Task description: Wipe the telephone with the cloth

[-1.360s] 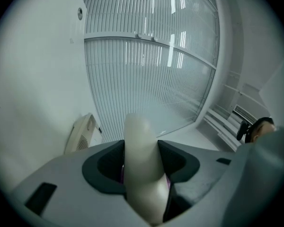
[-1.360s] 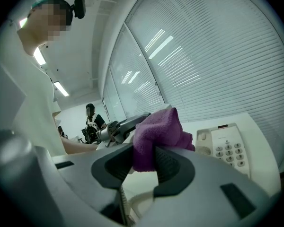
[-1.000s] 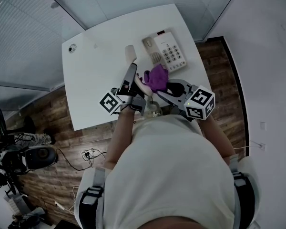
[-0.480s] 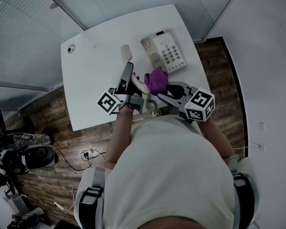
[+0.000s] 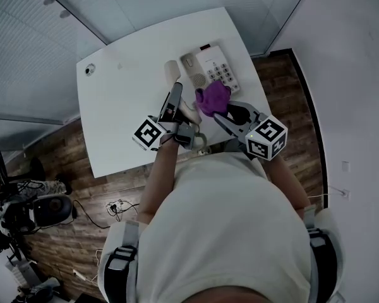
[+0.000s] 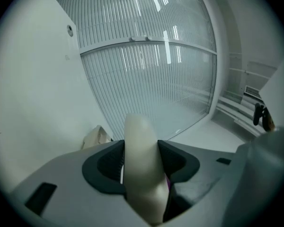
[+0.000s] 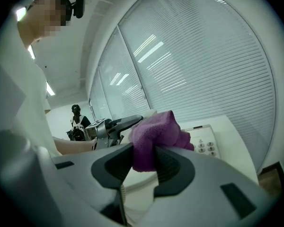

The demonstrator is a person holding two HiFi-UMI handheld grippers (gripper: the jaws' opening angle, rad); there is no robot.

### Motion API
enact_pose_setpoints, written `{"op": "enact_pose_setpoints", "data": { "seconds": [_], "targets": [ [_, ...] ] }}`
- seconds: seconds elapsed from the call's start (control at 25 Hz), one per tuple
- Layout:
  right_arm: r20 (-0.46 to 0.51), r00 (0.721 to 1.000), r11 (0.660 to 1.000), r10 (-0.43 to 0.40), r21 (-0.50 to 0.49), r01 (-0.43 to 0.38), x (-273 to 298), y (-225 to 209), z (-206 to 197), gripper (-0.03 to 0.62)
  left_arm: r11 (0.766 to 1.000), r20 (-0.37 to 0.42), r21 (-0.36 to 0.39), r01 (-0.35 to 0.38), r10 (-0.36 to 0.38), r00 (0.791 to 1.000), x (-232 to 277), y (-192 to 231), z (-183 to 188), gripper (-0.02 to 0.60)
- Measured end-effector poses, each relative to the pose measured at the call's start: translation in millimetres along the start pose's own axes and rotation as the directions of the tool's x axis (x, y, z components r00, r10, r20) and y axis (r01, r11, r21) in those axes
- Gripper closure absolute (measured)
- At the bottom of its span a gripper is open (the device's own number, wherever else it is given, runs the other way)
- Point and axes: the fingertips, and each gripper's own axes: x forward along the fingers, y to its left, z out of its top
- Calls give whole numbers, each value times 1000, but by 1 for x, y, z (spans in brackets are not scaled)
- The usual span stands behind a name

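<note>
- The left gripper is clamped on a cream telephone handset. Its jaws are only as far apart as the handset is wide, and the handset's end sticks out ahead of them.
- The right gripper is pinched on a bunched purple cloth, which bulges above and ahead of its jaws.
- The cloth sits just to the right of the left gripper's handset.
- The telephone base rests on the white table, just beyond the right gripper's cloth.
</note>
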Motion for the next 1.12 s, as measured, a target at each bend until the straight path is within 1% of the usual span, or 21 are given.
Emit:
{"op": "enact_pose_setpoints", "data": {
  "seconds": [0.08,0.16,0.32,0.56,0.88,1.12],
  "targets": [
    [5,1000,1000,-19,1,19,-4,-12,4,461,996,-15,65,-63,64,998,6,10,-4,354],
    [10,999,1000,-31,4,31,-11,-25,8,461,989,-23,101,-112,115,993,16,17,-11,354],
    [17,998,999,-53,12,53,-14,-35,11,461,969,-30,153,-192,199,980,22,28,-18,354],
    [23,997,997,-76,25,75,-18,-48,14,461,939,-42,207,-274,288,957,30,44,-26,354],
    [17,996,996,-82,47,81,-27,-67,12,461,867,-45,316,-384,418,907,50,65,-40,354],
    [10,997,995,-81,59,80,-30,-79,11,461,804,-37,390,-449,500,865,58,82,-43,354]
  ]
}}
